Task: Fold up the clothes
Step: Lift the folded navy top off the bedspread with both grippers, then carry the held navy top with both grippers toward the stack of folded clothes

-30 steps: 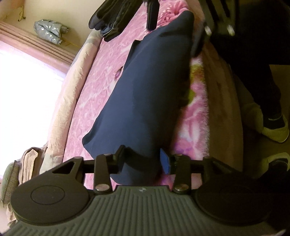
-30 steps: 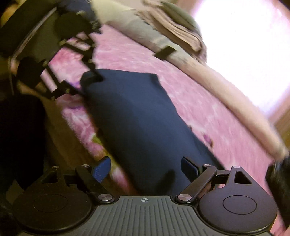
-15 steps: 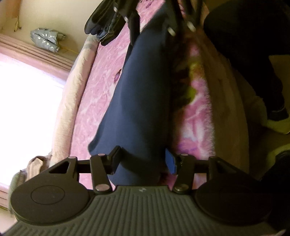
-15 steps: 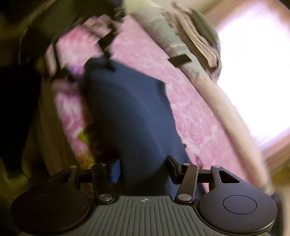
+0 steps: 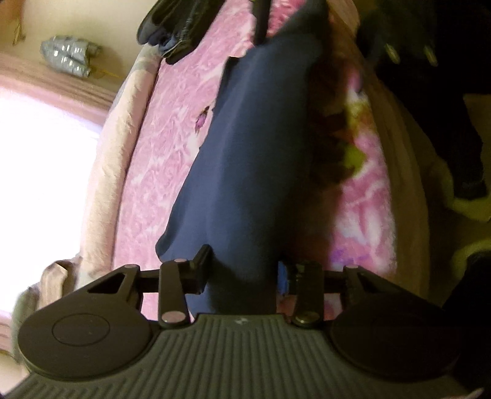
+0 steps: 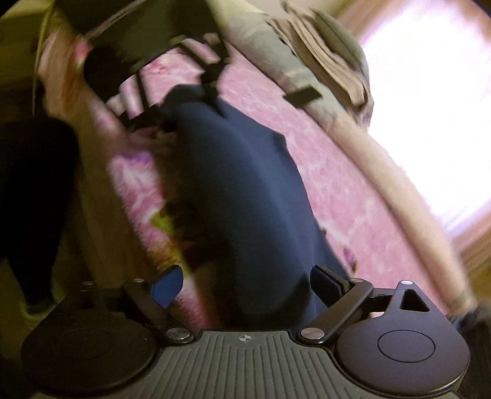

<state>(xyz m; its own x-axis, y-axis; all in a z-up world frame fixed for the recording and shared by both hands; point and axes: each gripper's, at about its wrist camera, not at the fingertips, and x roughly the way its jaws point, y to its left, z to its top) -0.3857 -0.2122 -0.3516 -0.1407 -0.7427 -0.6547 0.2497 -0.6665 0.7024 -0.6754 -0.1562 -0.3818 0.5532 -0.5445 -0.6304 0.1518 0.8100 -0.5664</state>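
A long navy garment (image 5: 251,153) lies folded into a narrow strip on the pink bed. Its near end runs between the fingers of my left gripper (image 5: 242,273), which is shut on it. In the right wrist view the same navy garment (image 6: 245,190) stretches away from my right gripper (image 6: 245,285). That gripper's jaws stand wide apart, with the cloth lying loose between them. The left gripper (image 6: 184,104) shows blurred at the garment's far end. Both views are smeared by motion.
The pink floral bedspread (image 5: 172,147) covers the bed, with a beige rolled edge (image 5: 113,147) along the window side. A dark clothes pile (image 5: 178,24) lies beyond the garment. Folded beige items (image 6: 331,55) sit near the window. A person's leg and slipper (image 5: 466,196) stand beside the bed.
The right gripper's jaws, narrowed around the garment half a second ago, have spread wide. The left gripper keeps its hold. Both views have shifted with fast motion.
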